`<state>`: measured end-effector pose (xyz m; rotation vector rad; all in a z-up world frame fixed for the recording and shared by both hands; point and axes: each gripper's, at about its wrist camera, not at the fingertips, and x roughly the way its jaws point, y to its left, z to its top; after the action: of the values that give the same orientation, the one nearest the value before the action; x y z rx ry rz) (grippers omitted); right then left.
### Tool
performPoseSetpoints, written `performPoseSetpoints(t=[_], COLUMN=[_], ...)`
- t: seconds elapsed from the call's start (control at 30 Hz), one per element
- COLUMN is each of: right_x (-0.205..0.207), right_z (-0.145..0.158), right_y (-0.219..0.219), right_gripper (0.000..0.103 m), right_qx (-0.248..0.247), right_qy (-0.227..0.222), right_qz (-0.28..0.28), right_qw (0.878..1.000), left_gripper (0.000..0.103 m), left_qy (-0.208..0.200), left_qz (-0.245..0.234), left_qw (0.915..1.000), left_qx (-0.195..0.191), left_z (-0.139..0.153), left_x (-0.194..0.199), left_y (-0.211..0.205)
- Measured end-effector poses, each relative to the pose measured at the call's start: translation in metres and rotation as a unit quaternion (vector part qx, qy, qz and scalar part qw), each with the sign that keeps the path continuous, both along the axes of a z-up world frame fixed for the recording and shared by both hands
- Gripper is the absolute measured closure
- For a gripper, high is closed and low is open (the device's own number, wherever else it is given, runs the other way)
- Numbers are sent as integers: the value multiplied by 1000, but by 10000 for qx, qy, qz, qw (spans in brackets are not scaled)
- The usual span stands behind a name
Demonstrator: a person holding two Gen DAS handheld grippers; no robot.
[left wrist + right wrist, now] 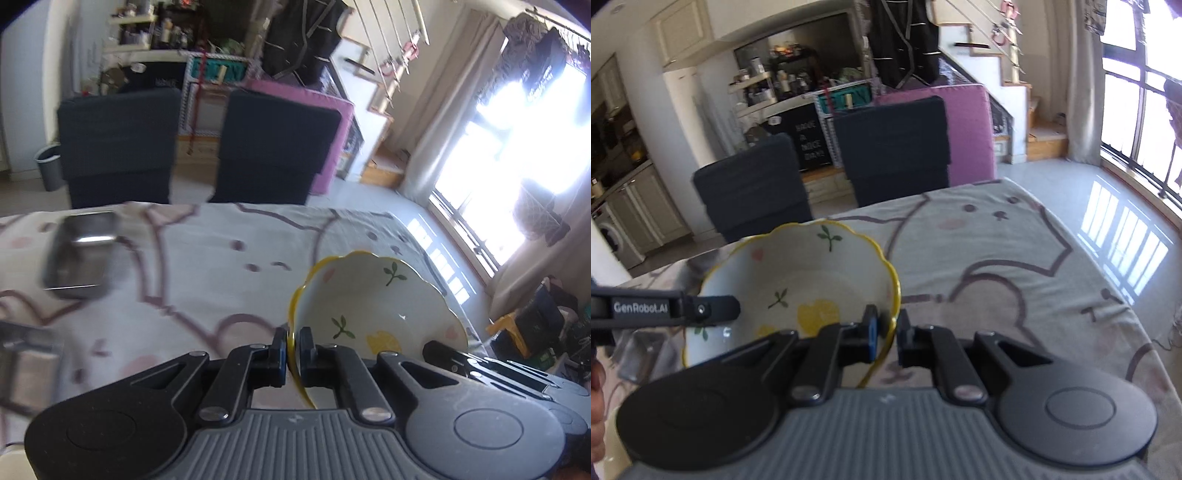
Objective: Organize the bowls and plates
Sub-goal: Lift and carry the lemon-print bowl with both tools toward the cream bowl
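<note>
Pinching opposite sides of the scalloped yellow-rimmed bowl (373, 310), the left gripper (293, 350) and right gripper (886, 332) share its weight above the tablecloth (207, 266), probably heading toward the blurred steel tray (79, 254).

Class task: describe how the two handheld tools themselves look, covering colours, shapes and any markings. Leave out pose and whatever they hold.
Both tools are alike. The left tool has black linkage arms with silver pivot screws, two round black discs at the sides and a grey ribbed plate between them. The right tool matches it and shows a blue pad on one finger. In the right view, the left tool's side carries white "GenRobot.AI" lettering. No cables or sleeves show.
</note>
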<state>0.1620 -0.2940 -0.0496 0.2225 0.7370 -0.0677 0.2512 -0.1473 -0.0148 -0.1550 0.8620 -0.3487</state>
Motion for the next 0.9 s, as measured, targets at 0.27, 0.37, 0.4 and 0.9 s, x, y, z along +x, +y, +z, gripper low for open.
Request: performPoseSetpoints(t=[0.27, 0.37, 0.4, 0.9], right_x=[-24, -29, -33, -55], right_z=[23, 26, 26, -1], right_y=[73, 105, 116, 225], right_gripper=[91, 91, 91, 90], right_qx=[-145, -170, -182, -164], right_qy=[-168, -195, -198, 181], right_qz=[717, 968, 1047, 1996], right_qw=[9972, 9950, 9941, 9796], left_gripper=[96, 96, 96, 95], left_qy=[-96, -109, -93, 158], left_qz=[505, 705, 770, 1092], left_qw=[9987, 9974, 9969, 9936], left_qx=[56, 89, 90, 232], left_z=[22, 23, 22, -4], left_x=[-56, -76, -81, -127], left_y=[92, 124, 135, 215])
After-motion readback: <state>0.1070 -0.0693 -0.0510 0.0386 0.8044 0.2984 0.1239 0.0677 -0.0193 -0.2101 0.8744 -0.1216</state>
